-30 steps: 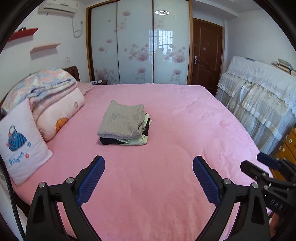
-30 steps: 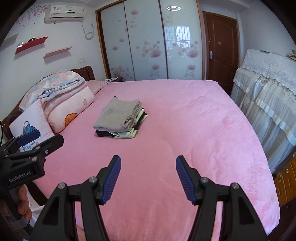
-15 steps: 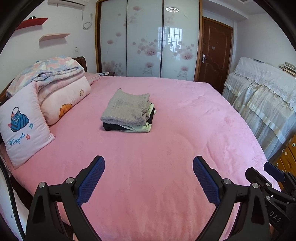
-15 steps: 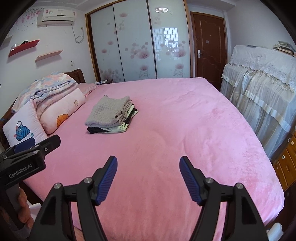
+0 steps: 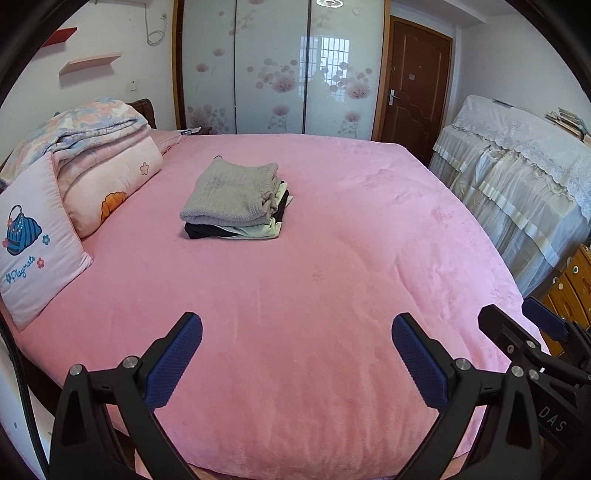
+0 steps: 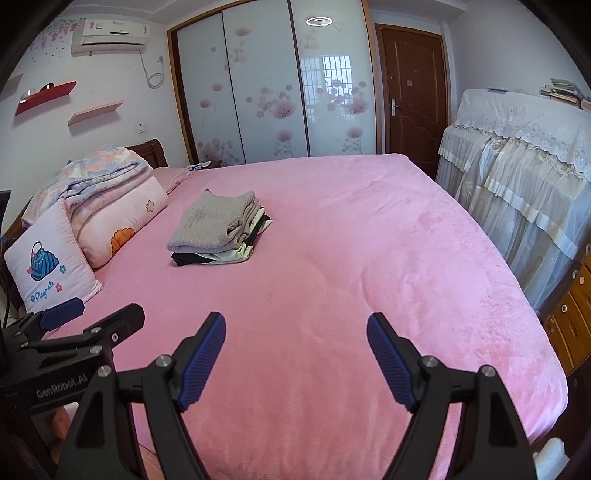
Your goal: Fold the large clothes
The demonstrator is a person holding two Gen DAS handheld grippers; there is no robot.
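Both grippers are hanging over the near edge of the bed (image 5: 332, 280), empty. The left gripper (image 5: 297, 354) is standing wide, its jaws having just spread a little further with nothing between them; the right gripper (image 6: 295, 354) has likewise just been opening, nothing in its gap. The stack (image 5: 236, 201) of folded clothes, grey knit on top, is lying well ahead of both, slightly left of the left gripper's line and further left of the right's, so the left one is judged nearer. Its long axis is running away from the grippers, folds facing right. No unfolded garment is showing. Only the right view is showing the air conditioner (image 6: 110, 35).
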